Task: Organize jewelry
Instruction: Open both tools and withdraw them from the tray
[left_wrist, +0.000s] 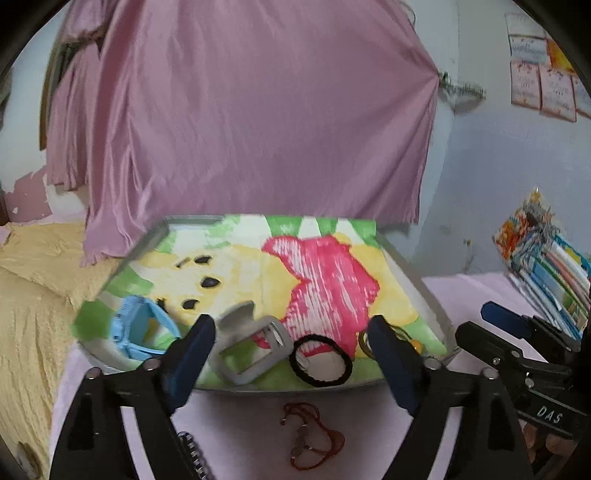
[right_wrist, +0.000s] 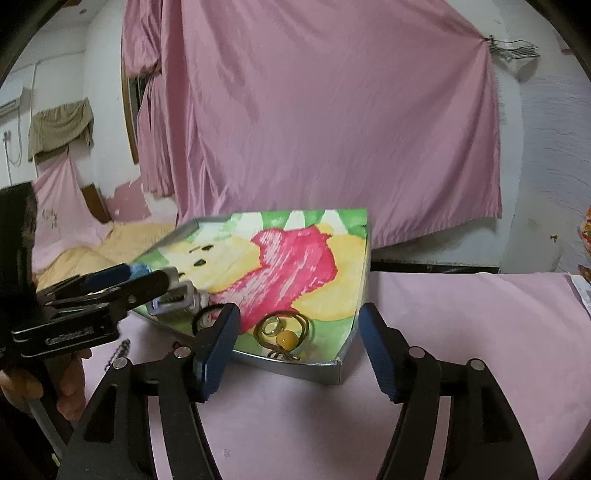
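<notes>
Left wrist view gives me the tray (left_wrist: 432, 295) with a blue watch (left_wrist: 142, 332), grey watch (left_wrist: 251, 345) and black hair tie (left_wrist: 320, 360), all blurred, while my left gripper (left_wrist: 291, 363) is spread wide, holding nothing. A red cord bracelet (left_wrist: 312, 435) lies on the pink cloth (left_wrist: 240, 424) just outside the tray, unseen from the right wrist. There, my right gripper (right_wrist: 299, 354) is also spread empty, facing a gold ring (right_wrist: 275, 326) and amber bead (right_wrist: 286, 338) that my left finger (left_wrist: 391, 358) half hides.
</notes>
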